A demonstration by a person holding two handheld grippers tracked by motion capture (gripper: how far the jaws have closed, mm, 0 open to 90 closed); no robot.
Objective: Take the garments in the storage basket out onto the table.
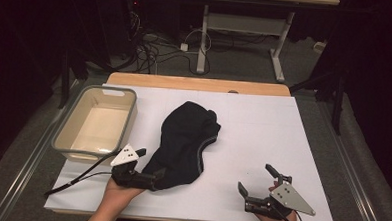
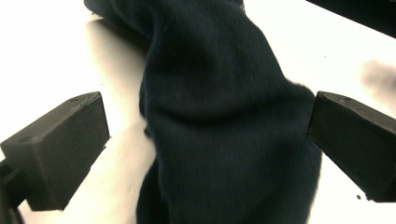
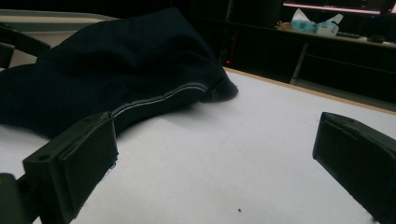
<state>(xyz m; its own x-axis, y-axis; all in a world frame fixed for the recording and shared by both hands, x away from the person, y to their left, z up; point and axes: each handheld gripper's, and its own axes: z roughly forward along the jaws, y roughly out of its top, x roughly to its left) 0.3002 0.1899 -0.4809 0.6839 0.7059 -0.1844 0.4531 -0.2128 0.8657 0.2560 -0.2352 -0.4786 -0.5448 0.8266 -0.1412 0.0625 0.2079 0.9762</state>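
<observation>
A black knit garment (image 1: 188, 135) lies crumpled in the middle of the white sheet (image 1: 268, 128); a pale stitched seam runs along its right edge. My left gripper (image 1: 150, 163) sits at the garment's near end. Its jaws stand wide apart with the cloth (image 2: 219, 121) lying between them, unclamped, as the left gripper (image 2: 208, 140) view shows. My right gripper (image 1: 256, 179) rests near the front edge, to the right of the garment and apart from it. In its own view the right gripper (image 3: 215, 163) is open over bare sheet, with the garment (image 3: 116, 65) beyond its left jaw.
A beige tub with a grey rim (image 1: 129, 118) stands empty at the left of the sheet, close to the left gripper. A wooden table edge (image 1: 195, 83) runs along the back. Cables and another table's legs are on the floor beyond. A tissue box (image 3: 313, 25) sits on a far shelf.
</observation>
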